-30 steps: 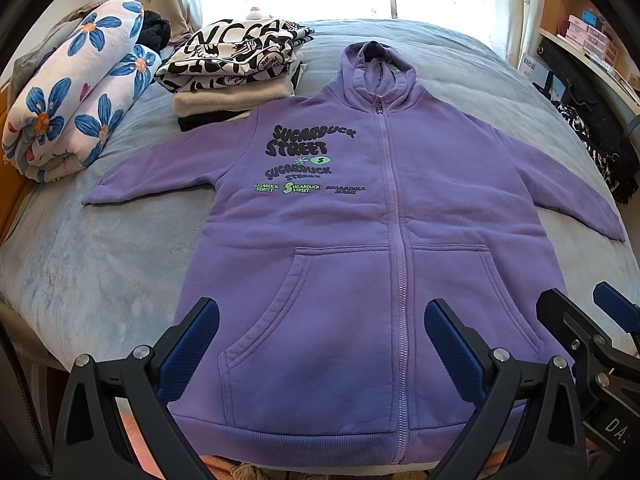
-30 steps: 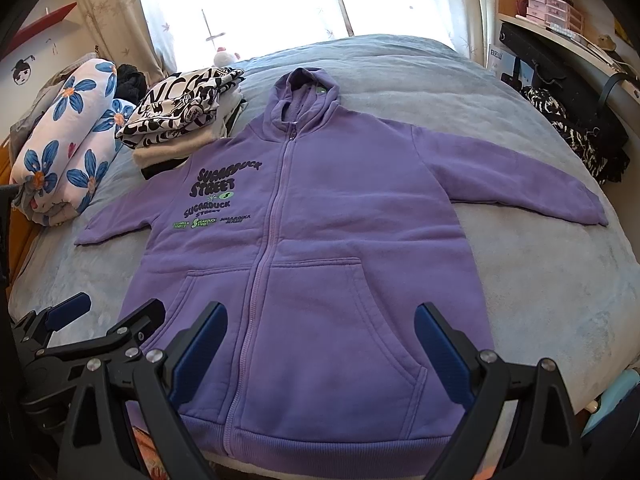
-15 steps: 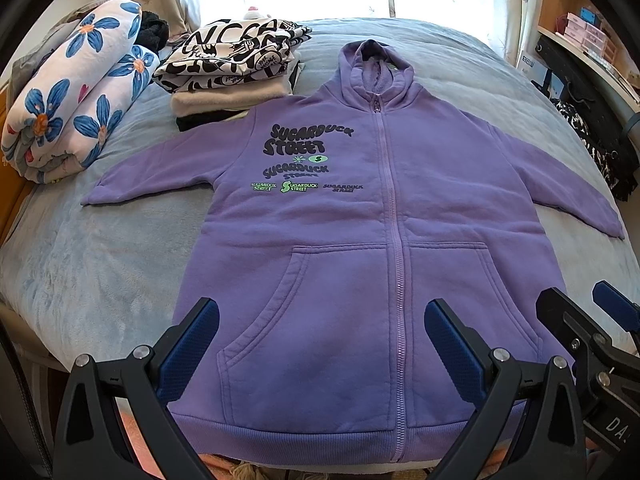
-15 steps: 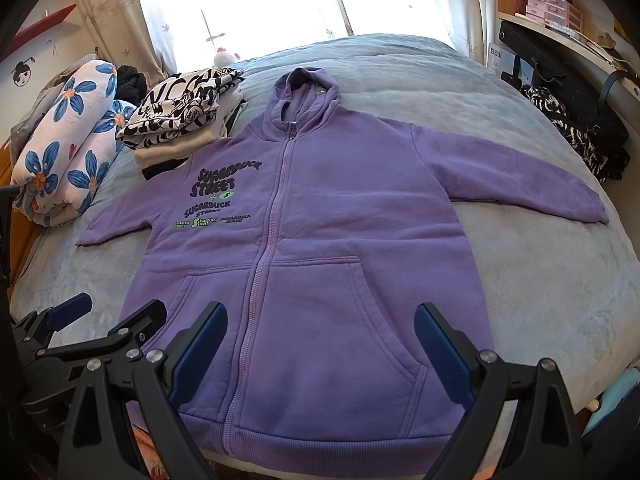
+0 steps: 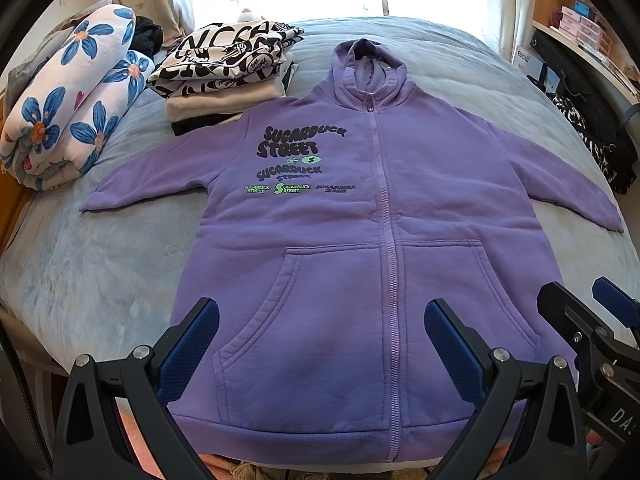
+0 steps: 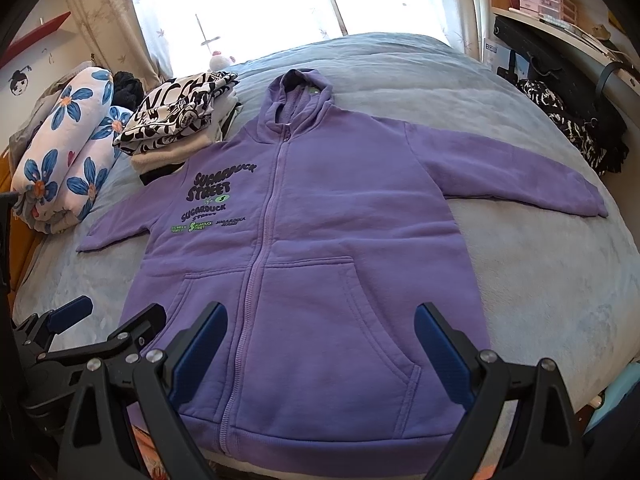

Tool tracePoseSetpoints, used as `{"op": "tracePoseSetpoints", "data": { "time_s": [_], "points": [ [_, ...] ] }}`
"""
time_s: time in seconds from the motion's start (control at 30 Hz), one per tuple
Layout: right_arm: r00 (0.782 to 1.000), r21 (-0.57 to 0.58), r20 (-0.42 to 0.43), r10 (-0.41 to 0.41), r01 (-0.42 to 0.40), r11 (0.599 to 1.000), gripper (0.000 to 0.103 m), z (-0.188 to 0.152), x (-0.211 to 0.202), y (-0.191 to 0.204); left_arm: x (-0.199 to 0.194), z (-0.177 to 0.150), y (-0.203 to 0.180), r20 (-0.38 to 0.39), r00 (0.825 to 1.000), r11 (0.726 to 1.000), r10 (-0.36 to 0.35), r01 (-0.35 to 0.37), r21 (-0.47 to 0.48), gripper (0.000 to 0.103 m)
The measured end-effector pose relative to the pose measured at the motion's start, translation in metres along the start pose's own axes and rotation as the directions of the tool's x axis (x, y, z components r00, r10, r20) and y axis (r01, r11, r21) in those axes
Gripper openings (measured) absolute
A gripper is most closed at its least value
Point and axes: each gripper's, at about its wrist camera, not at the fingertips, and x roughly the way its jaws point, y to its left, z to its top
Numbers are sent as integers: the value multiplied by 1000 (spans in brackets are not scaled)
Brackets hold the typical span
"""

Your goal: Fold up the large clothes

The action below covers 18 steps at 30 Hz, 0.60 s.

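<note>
Hoodie: purple zip-up hoodie (image 5: 360, 240) is lying flat, front side up, on the grey-blue bed cover (image 5: 80, 280); zip closed, both sleeves spreading out sideways, hood pointing toward the window, hem sitting at the near edge of the bed.
Print: dark and green "SUGARDUCK STREET" lettering (image 5: 298, 160) is showing on one chest panel.
Left gripper: left gripper (image 5: 320, 348) is hovering over the lower half of the hoodie near the hem, jaws standing wide apart, blue pads (image 5: 188, 344) gripping nothing.
Right gripper: right gripper (image 6: 320, 352) is hovering just beside the left one above the hem, jaws also spread wide, holding nothing.
Contact: I cannot tell whether either gripper is touching the fabric.
Folded pile: a stack of folded clothes (image 5: 228, 76), black-and-white print on top, is sitting just beyond one sleeve.
Blanket: a rolled floral blanket (image 5: 68, 96) is lying at the bed's edge, near the pile.
Window: bright curtained window (image 6: 240, 0) is glaring behind the bed.
</note>
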Motion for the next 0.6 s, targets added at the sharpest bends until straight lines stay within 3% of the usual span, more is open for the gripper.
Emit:
{"op": "tracePoseSetpoints", "data": {
  "time_s": [0.37,0.6],
  "points": [
    [1000,37,18,16,-17,999,95,4,-3,-22,-4,4,-14,2,1000,999,-1,1,39,102],
    [997,46,74,0,-3,999,95,7,-15,-40,-9,12,-26,18,1000,999,-13,12,48,102]
  ]
}}
